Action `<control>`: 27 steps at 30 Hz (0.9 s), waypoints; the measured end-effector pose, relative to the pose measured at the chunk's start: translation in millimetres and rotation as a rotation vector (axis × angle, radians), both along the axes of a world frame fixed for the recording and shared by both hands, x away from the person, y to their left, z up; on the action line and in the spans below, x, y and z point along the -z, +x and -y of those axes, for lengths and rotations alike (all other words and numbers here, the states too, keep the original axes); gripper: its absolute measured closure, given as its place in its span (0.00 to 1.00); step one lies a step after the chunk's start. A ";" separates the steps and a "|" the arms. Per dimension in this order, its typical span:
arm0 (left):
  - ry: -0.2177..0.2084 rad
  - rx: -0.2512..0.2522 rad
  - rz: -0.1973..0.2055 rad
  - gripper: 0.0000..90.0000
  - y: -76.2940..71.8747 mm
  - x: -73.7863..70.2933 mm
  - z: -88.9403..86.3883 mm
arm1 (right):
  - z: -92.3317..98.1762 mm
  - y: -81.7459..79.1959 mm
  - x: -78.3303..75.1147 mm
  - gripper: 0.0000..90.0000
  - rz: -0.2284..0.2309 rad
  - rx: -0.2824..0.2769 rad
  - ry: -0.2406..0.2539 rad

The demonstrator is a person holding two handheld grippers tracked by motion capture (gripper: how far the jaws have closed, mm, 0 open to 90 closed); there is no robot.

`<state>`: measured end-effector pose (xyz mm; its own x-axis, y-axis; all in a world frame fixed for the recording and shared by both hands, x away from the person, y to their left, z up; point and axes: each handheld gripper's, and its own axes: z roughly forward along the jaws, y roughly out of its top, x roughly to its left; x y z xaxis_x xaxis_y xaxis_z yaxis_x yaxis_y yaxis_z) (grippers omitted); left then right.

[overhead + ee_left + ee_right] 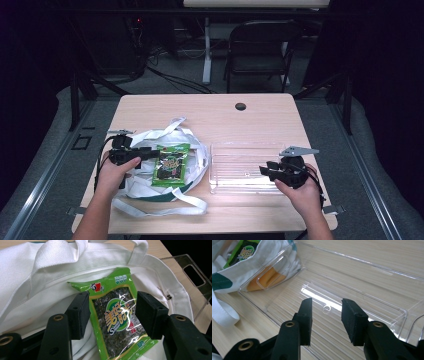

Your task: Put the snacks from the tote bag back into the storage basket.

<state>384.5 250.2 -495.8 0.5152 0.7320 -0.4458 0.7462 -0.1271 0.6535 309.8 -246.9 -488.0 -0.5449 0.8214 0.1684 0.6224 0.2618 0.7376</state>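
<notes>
A green seaweed snack packet (171,165) (117,315) lies flat on a white tote bag (145,142) (50,272) at the left of the table. My left gripper (147,155) (112,307) sits just left of the packet and points at it. Its jaws stand open on either side of the packet without pressing on it. A clear plastic tray (240,150) (352,257) lies to the right of the bag. My right gripper (265,170) (325,307) hovers at the tray's right end, open, with nothing between its fingers.
The bag's white straps (165,205) trail toward the table's front edge. The wooden table (210,110) has a cable hole (240,106) at the back. A folding chair (260,45) stands beyond the table. The tray's handle end (180,260) lies beside the bag.
</notes>
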 end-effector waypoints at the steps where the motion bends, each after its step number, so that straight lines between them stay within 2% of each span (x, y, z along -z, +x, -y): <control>1: 0.001 -0.002 -0.002 0.50 -0.1 0.2 -0.3 | 0.0 0.0 0.0 0.68 0.000 0.000 0.000; 5: -0.003 -0.004 -0.018 0.46 1.1 1.7 -1.8 | -2.3 0.8 1.7 0.64 -0.013 0.000 -0.008; 9: -0.024 0.010 -0.040 0.44 4.7 2.3 -0.5 | -2.6 -1.8 3.6 0.62 -0.029 -0.005 -0.035; 12: -0.022 0.010 -0.043 0.44 7.0 2.6 0.2 | -1.0 -4.0 3.8 0.61 -0.034 -0.004 -0.037; 14: -0.021 0.009 -0.045 0.44 7.5 3.0 -0.2 | -1.0 -5.2 3.0 0.61 -0.040 0.009 -0.019; 19: -0.026 0.003 -0.053 0.44 9.0 4.1 -3.0 | -1.5 -5.2 1.9 0.61 -0.029 0.004 -0.025; 24: -0.023 -0.007 -0.066 0.44 8.3 6.2 -4.7 | 0.2 -3.6 5.0 0.60 -0.044 0.005 -0.038; 27: -0.021 -0.001 -0.070 0.44 7.6 7.0 -4.7 | 0.3 -2.9 3.7 0.60 -0.037 0.008 -0.021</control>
<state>392.0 254.9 -502.8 0.4813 0.7227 -0.4960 0.7902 -0.1127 0.6024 306.9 -247.1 -491.7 -0.5321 0.8293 0.1707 0.6513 0.2721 0.7083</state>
